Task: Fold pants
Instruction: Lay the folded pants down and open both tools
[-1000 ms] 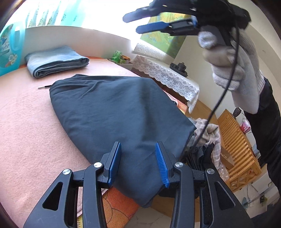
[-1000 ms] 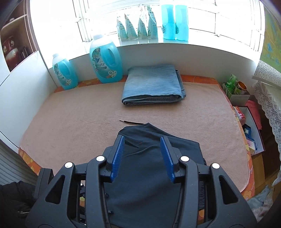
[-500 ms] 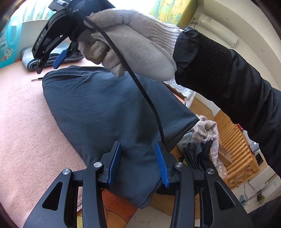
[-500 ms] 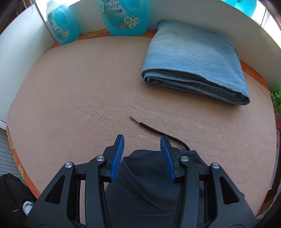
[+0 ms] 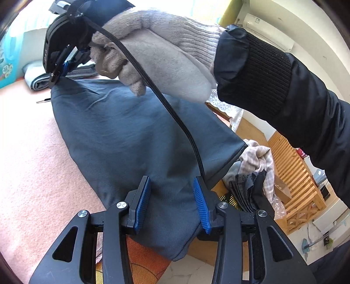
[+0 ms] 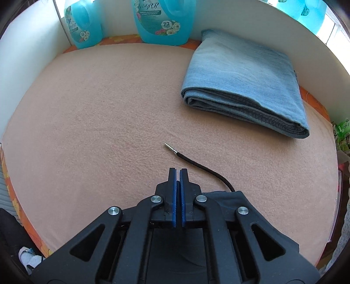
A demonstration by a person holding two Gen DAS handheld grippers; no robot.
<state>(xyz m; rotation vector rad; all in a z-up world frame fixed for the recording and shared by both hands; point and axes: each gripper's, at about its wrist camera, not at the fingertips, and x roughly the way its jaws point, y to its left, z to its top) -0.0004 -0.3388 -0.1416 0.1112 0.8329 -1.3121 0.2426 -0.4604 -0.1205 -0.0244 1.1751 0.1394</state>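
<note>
Dark grey pants [image 5: 131, 135] lie spread on the pink blanket, one end hanging over the near edge. My left gripper [image 5: 171, 203] is open just above that near end, touching nothing. My right gripper [image 6: 177, 187] is shut on the far corner of the pants [image 6: 227, 201]; in the left wrist view it [image 5: 57, 75] pinches that corner, held by a gloved hand [image 5: 153, 54]. The pants' black drawstring [image 6: 196, 162] trails onto the blanket past the right gripper.
Folded blue jeans [image 6: 245, 85] lie at the back right of the blanket [image 6: 98, 122]. Two blue detergent bottles [image 6: 161, 19] stand against the back wall. A clothes pile [image 5: 253, 172] and a wooden rack [image 5: 295, 181] are beside the bed.
My right gripper came down to the far corner of the pants and closed on it. My left gripper stayed open at the near end.
</note>
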